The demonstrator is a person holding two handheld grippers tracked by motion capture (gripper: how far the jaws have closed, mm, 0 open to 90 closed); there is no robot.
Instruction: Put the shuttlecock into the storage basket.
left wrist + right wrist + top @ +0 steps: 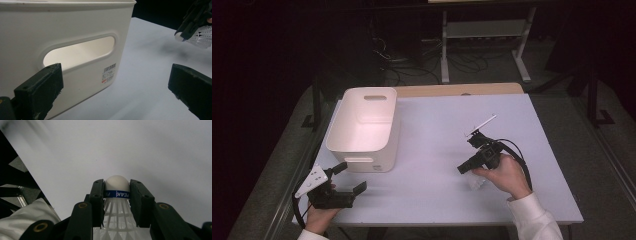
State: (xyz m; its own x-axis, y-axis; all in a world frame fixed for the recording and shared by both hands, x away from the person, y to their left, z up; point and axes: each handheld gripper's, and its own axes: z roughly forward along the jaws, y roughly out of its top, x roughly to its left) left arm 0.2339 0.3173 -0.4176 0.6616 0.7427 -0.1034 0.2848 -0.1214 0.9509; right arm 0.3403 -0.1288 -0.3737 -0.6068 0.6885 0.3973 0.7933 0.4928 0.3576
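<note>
1. As I look along the right gripper (117, 195), I see its 2 jaws pinching a white shuttlecock (117, 202) at the blue band just under its rounded cork, skirt trailing back toward the hand.
2. In the high view, that gripper (463, 169) sits right of centre over the pale table (437, 125), with the shuttlecock's white skirt (476, 183) showing just below the hand — I can't tell whether it touches the surface.
3. The left gripper (351, 177) rests at the near left corner; I see its jaws spread wide, nothing between them.
4. Its camera faces the near end wall of the white bin (75, 37) — the handle slot and a small label.
5. The bin (362, 125) stands far left, well apart from the shuttlecock.
</note>
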